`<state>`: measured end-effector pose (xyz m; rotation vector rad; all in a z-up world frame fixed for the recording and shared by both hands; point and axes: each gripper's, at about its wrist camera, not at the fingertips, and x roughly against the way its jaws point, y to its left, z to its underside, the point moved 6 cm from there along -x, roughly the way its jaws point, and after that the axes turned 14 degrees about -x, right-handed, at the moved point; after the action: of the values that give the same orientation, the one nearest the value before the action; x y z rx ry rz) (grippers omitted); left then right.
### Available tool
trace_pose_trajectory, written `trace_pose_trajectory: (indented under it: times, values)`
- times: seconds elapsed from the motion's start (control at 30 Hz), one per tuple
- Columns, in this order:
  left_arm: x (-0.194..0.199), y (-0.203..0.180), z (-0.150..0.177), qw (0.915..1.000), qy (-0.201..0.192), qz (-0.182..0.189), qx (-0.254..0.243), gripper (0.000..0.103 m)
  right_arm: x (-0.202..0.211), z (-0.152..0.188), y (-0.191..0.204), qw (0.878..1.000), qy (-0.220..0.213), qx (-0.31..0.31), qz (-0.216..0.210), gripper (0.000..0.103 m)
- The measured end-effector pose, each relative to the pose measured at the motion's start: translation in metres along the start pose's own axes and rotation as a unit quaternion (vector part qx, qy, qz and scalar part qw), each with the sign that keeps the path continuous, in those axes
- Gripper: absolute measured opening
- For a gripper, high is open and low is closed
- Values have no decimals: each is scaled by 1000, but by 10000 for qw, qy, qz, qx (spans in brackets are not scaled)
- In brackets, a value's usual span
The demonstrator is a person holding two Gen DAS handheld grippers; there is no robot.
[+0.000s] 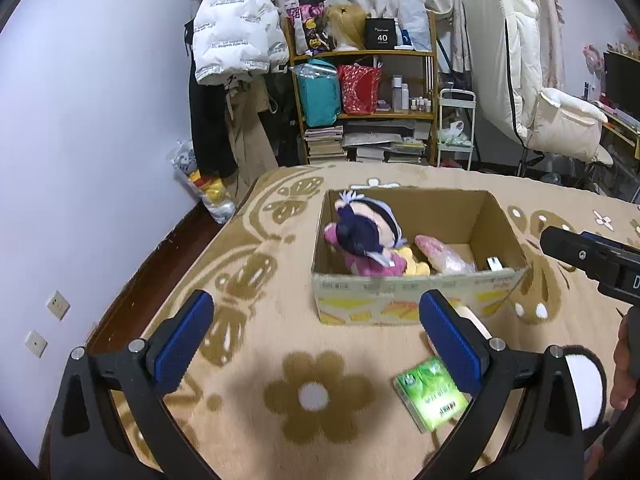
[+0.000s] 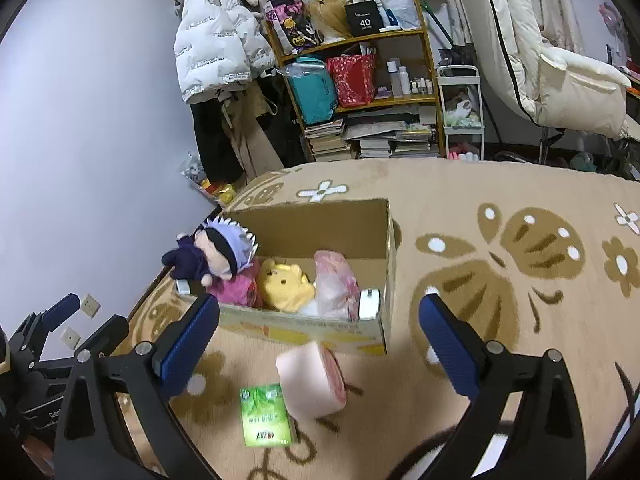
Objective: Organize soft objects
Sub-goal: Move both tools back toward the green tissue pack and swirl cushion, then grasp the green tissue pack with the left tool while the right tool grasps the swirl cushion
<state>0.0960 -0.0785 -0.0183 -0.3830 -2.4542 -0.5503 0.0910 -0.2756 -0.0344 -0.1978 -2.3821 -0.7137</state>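
Two items remain outside the box; the pink roll lies just ahead of the right hand-held gripper, jaws wide, empty; left hand-held gripper likewise.

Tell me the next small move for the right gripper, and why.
Probably lower the open right gripper onto the pink roll and close on it: the roll lies on the blanket outside the cardboard box, where the plush toys already sit.
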Motion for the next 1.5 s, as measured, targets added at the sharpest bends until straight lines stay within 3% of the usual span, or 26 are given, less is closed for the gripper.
trace_pose_trajectory:
  times: [0.43,1.17,1.5]
  values:
    - [-5,-22,29,9997,222,49,55,102,9,23,-8,9999,157,-34,-47,103]
    - [-60,-53,66,9950,947,319,14,102,-57,58,-20,9958,866,56,284,103]
    - [-76,-69,69,9932,1061,456,-132,102,-80,73,-25,9924,1171,38,371,103]
